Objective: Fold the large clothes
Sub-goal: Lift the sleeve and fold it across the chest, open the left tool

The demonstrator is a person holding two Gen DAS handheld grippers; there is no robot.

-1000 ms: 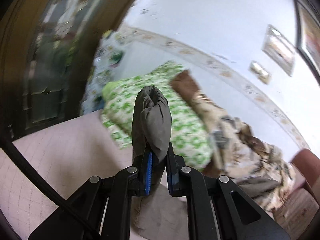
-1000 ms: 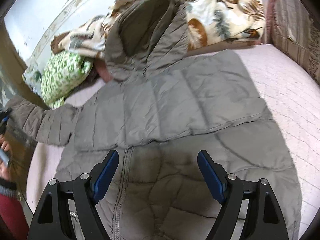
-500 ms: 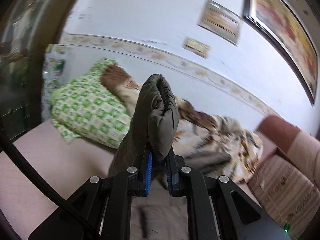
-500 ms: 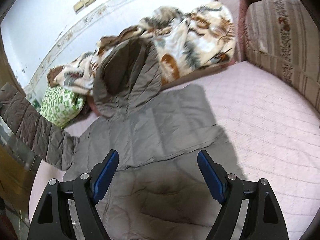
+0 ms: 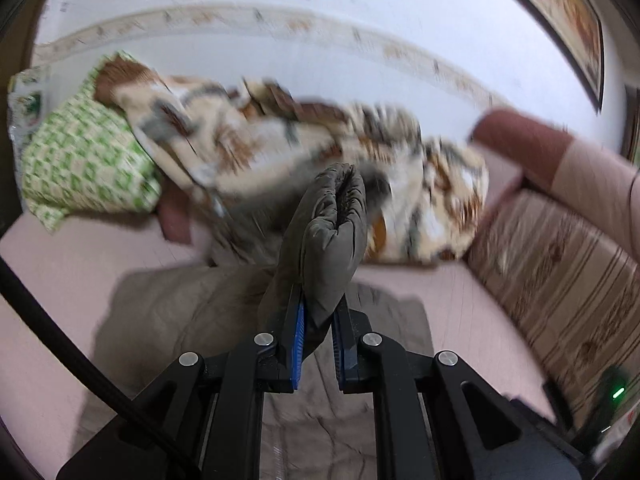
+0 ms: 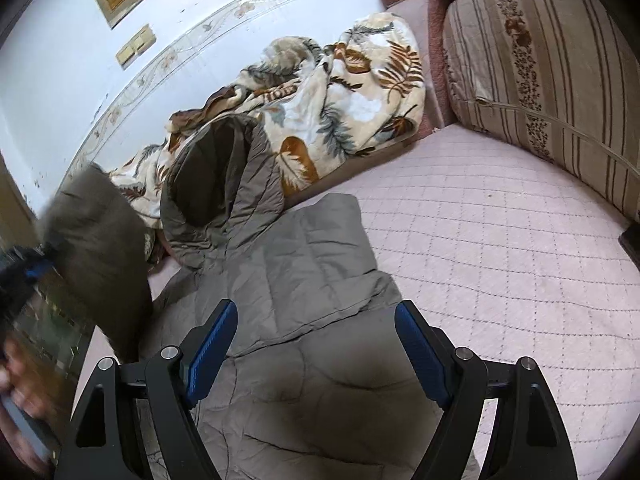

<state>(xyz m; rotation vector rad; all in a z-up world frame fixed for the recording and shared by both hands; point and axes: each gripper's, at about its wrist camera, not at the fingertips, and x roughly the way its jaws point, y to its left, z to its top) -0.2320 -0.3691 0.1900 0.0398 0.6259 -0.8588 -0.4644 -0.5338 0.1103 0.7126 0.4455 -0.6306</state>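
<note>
The left gripper (image 5: 318, 344) has its jaws clamped on the jacket's sleeve (image 5: 332, 236), whose cuff end bulges up above the blue pads; in the right wrist view the sleeve (image 6: 100, 248) hangs lifted at the left edge, over the jacket's left side. The jacket (image 6: 288, 280) lies spread flat on the pink quilted bed (image 6: 500, 260), hood (image 6: 216, 184) resting against a leaf-print blanket (image 6: 340, 96). The right gripper (image 6: 316, 356) hovers over the jacket's body with jaws wide apart and nothing between them; the cloth lies below, apart from both pads. One jacket, one blanket, one green-patterned pillow (image 5: 84, 156), one striped cushion (image 6: 540, 72), two grippers
</note>
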